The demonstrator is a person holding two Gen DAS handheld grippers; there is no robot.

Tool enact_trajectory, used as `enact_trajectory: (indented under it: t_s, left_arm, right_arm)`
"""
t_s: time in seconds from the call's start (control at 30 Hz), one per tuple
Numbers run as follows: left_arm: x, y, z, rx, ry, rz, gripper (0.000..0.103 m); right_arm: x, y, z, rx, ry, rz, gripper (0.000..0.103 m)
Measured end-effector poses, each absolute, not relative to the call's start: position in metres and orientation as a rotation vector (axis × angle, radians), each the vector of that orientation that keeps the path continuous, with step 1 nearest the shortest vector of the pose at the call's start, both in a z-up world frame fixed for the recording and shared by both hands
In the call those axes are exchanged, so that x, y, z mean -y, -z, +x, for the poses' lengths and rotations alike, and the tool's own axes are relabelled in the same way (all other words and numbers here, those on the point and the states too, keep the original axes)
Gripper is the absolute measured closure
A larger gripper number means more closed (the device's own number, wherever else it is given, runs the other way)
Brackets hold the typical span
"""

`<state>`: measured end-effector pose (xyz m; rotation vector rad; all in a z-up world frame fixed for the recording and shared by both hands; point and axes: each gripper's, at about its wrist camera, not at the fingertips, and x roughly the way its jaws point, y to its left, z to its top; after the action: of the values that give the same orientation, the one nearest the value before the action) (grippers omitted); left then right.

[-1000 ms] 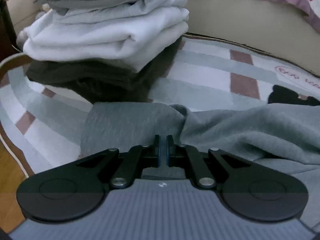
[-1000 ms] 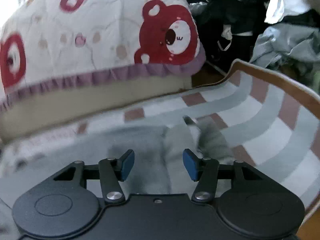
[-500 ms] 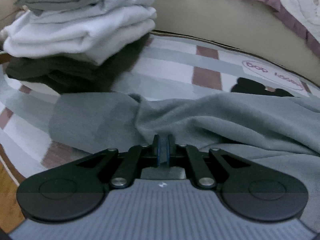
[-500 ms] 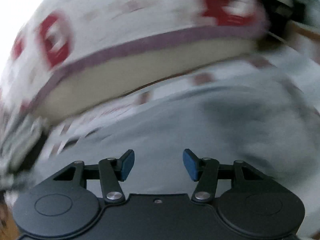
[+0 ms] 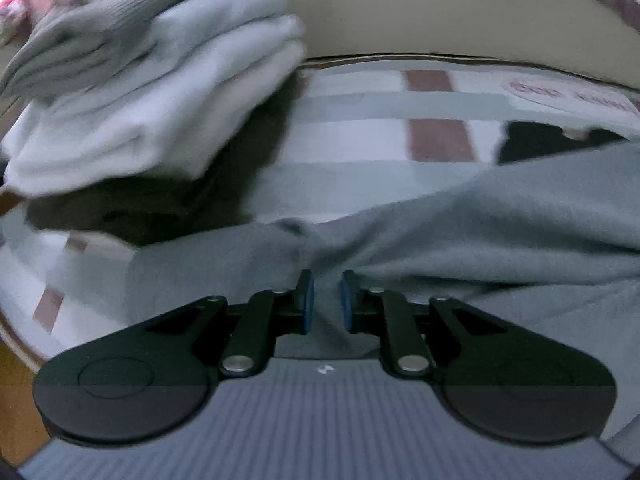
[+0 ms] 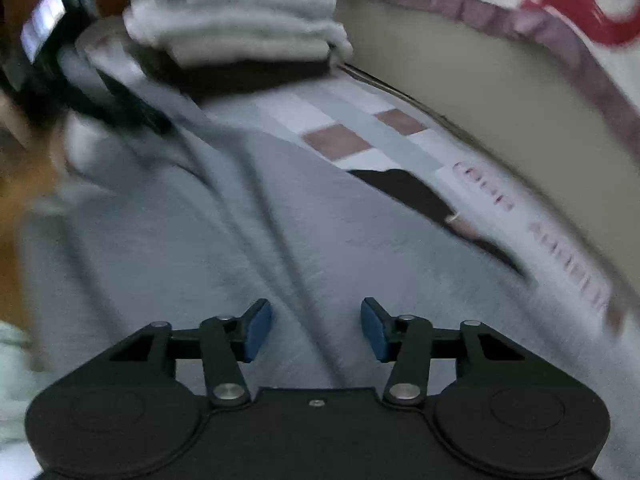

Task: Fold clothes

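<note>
A grey sweatshirt-like garment (image 5: 480,232) lies spread on a striped mat (image 5: 360,140). My left gripper (image 5: 326,300) sits low at the garment's left edge, its blue pads a little apart with a ridge of grey fabric between them. In the right wrist view the same garment (image 6: 200,240) fills the middle, creased lengthwise. My right gripper (image 6: 316,330) hovers over it, open wide, with nothing between the fingers. The picture is blurred by motion.
A stack of folded white, grey and dark clothes (image 5: 152,112) stands at the mat's far left, also the stack (image 6: 240,28). A bed's beige side (image 5: 440,12) borders the mat behind. A small black item (image 5: 532,140) lies beyond the garment. Wooden floor (image 5: 16,400) shows at left.
The left gripper's pads, pinched together on the fabric before, now stand apart. The right gripper has swung left from the bed and clothes pile to over the grey garment, staying open.
</note>
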<state>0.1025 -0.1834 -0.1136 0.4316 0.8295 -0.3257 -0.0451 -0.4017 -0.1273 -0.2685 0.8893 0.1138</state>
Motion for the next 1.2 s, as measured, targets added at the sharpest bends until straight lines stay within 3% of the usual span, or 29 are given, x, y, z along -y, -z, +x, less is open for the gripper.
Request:
enact_trajectory:
  t_s: [0.1,0.17,0.27,0.33,0.4,0.43,0.47,0.5,0.53,0.6,0.63,0.67,0.73,1.03,1.2]
  left_arm:
    - [0.174,0.114,0.112,-0.807,0.236,0.520,0.087]
    - [0.160,0.113,0.118,-0.844,0.253,0.452,0.086]
    - [0.139,0.113,0.126,-0.910,0.278,0.316,0.085]
    - [0.126,0.116,0.129,-0.934,0.285,0.222,0.084]
    - [0.123,0.119,0.129,-0.933,0.261,0.207,0.084]
    - [0.125,0.120,0.126,-0.919,0.222,0.253,0.084]
    - [0.127,0.120,0.124,-0.910,0.206,0.271,0.084]
    - [0.128,0.120,0.123,-0.906,0.210,0.266,0.085]
    - [0.130,0.119,0.121,-0.902,0.214,0.262,0.084]
    - [0.132,0.118,0.118,-0.893,0.222,0.253,0.084]
    - [0.134,0.118,0.116,-0.889,0.226,0.249,0.084]
    - [0.135,0.117,0.115,-0.885,0.229,0.245,0.084]
    - [0.138,0.116,0.111,-0.876,0.237,0.236,0.084]
    - [0.149,0.087,0.099,-0.719,0.144,0.341,0.084]
    - [0.156,0.077,0.082,-0.739,0.209,0.341,0.080]
  right_arm:
    - [0.404,0.141,-0.035,-0.878,-0.149,-0.364,0.057]
    - [0.427,0.133,-0.037,-0.882,-0.165,-0.186,0.078]
    - [0.455,0.124,-0.044,-0.857,-0.169,0.037,0.091]
    - [0.470,0.124,-0.046,-0.839,-0.161,0.164,0.089]
    - [0.481,0.128,-0.046,-0.839,-0.113,0.291,0.067]
    - [0.485,0.130,-0.045,-0.851,-0.076,0.340,0.034]
    - [0.482,0.132,-0.043,-0.881,-0.038,0.334,0.022]
    - [0.474,0.133,-0.041,-0.911,-0.022,0.273,0.018]
    - [0.465,0.134,-0.041,-0.922,-0.027,0.176,0.023]
    - [0.453,0.135,-0.040,-0.922,-0.027,0.059,0.043]
    - [0.450,0.135,-0.040,-0.917,-0.026,0.024,0.067]
    - [0.454,0.131,-0.040,-0.899,-0.023,0.068,0.081]
    - [0.461,0.124,-0.043,-0.862,-0.018,0.152,0.095]
    - [0.492,0.062,-0.160,-0.690,-0.210,0.418,0.099]
    - [0.495,0.081,-0.215,-0.860,-0.259,0.356,0.099]
